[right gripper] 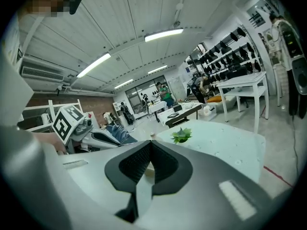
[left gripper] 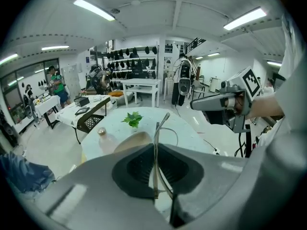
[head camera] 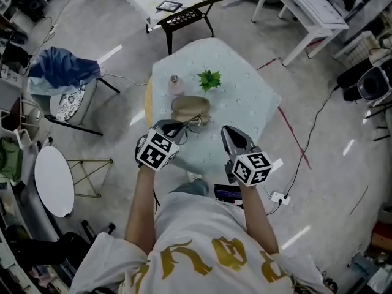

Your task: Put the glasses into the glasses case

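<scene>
Head view first: the left gripper (head camera: 177, 128) is clamped on the glasses (head camera: 195, 122), which sit just at the 6 o'clock edge of the tan case (head camera: 190, 108) on the pale table (head camera: 245, 97). A plant (head camera: 209, 79) stands at the case's 1 o'clock and a bottle (head camera: 176, 86) at its 11. The right gripper (head camera: 230, 135) hangs at 3 o'clock of the left one. In the left gripper view, the jaws pinch the thin wire frame, with the case just beyond. In the right gripper view, the jaws are pressed together with nothing between them, and the plant is at 1 o'clock.
</scene>
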The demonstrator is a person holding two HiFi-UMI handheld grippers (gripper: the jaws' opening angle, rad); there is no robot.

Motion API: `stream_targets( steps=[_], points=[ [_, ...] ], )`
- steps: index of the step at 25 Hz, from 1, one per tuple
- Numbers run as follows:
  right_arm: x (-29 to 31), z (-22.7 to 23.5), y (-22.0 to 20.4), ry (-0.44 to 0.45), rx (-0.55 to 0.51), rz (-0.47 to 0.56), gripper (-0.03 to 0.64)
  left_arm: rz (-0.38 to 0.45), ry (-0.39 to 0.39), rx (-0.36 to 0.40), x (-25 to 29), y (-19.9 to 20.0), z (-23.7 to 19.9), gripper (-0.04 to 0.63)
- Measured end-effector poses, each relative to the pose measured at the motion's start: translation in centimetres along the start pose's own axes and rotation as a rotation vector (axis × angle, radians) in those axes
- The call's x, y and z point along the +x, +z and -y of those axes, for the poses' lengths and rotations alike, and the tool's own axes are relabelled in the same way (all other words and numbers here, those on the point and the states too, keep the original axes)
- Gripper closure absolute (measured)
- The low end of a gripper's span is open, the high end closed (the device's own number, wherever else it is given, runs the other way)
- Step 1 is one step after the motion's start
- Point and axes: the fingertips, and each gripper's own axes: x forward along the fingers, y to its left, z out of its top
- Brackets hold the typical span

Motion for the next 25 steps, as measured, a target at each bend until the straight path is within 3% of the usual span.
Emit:
stream_targets(
  steps=[7, 13, 21, 25],
  points=[
    [3.2, 0.0, 2.8, 0.01, 0.045, 0.034, 0.592, 0.013, -0.011, -0.012, 0.4, 0.4, -3.3, 0.574],
    [2.6, 0.8, 4.5, -0.03, 0.047, 0.058, 0.592, 0.047, -0.042, 0.01, 1.3, 2.1, -3.8, 0.574],
    [2.3, 2.3, 4.1, -0.058, 0.05, 0.047, 0.592, 0.054, -0.063, 0.042, 2.4, 3.0, -3.4, 0.572],
    [3.6, 2.6, 4.3, -0.033, 0.048, 0.044, 0.592, 0.046, -0.047, 0.017, 2.5, 2.9, -4.1, 0.572]
  ],
)
